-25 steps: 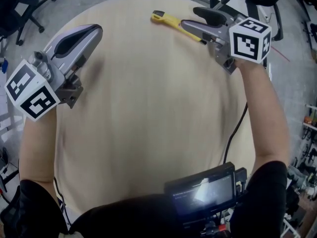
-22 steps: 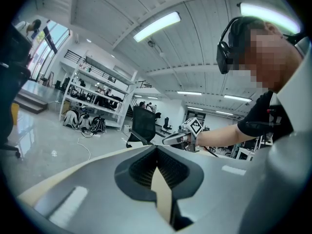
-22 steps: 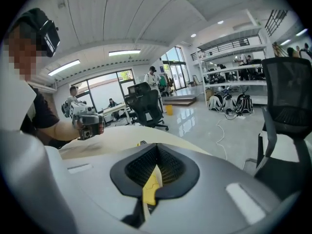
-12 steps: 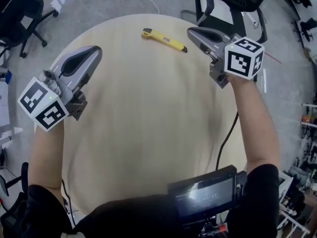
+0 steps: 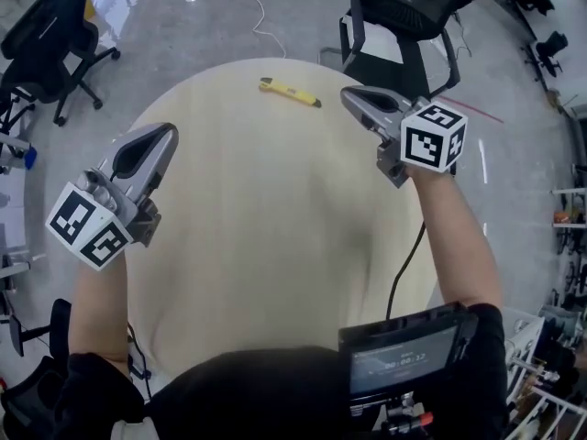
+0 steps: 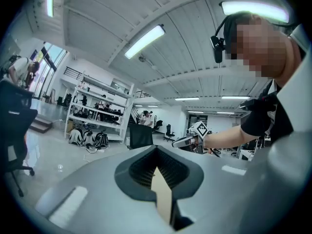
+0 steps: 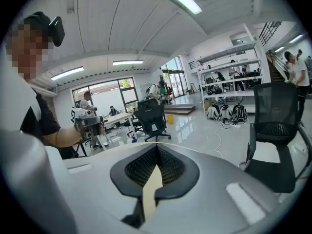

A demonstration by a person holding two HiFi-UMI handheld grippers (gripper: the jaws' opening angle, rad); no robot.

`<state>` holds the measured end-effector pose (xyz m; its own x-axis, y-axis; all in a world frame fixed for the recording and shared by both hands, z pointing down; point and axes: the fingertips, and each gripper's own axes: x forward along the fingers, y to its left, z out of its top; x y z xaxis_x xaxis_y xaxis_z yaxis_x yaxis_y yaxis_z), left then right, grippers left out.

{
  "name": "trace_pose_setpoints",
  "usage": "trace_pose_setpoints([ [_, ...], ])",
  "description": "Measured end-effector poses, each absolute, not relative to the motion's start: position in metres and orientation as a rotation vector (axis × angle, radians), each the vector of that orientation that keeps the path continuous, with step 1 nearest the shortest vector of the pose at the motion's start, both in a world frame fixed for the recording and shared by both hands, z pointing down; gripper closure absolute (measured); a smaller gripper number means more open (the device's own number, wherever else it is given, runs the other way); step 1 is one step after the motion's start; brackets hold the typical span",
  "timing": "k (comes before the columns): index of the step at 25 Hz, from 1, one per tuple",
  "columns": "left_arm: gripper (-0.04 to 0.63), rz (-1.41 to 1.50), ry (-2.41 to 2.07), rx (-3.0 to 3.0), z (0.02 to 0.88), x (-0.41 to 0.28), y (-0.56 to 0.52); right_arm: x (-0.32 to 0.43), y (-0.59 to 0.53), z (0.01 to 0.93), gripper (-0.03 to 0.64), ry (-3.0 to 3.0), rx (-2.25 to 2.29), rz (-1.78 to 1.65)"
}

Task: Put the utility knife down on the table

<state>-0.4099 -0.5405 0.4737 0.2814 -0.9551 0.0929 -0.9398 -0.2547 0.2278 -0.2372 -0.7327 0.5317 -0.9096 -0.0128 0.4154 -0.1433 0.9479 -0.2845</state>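
Head view, utility knife (image 5: 290,92) lying on table (image 5: 275,236)

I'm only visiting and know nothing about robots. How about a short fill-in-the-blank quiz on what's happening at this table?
1. The utility knife lying on the round table is ____ in colour.
2. The right claw hovers beside the knife with its jaws ____.
3. The left claw is shut and holds ____.

Missing words: yellow; shut; nothing.
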Motion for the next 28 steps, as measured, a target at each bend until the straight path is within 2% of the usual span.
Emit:
trace_pose_setpoints([
  [16, 0.597, -0.091, -1.683, 2.391, 0.355, -0.36, -0.352, -0.165, -0.551, 0.37, 0.603, -2.807, 0.24, 0.437],
  [28, 0.597, -0.111, -1.596, 2.435, 0.307, -0.308, -0.182, -0.11, -0.361, 0.329, 0.603, -2.895, 0.305, 0.509],
])
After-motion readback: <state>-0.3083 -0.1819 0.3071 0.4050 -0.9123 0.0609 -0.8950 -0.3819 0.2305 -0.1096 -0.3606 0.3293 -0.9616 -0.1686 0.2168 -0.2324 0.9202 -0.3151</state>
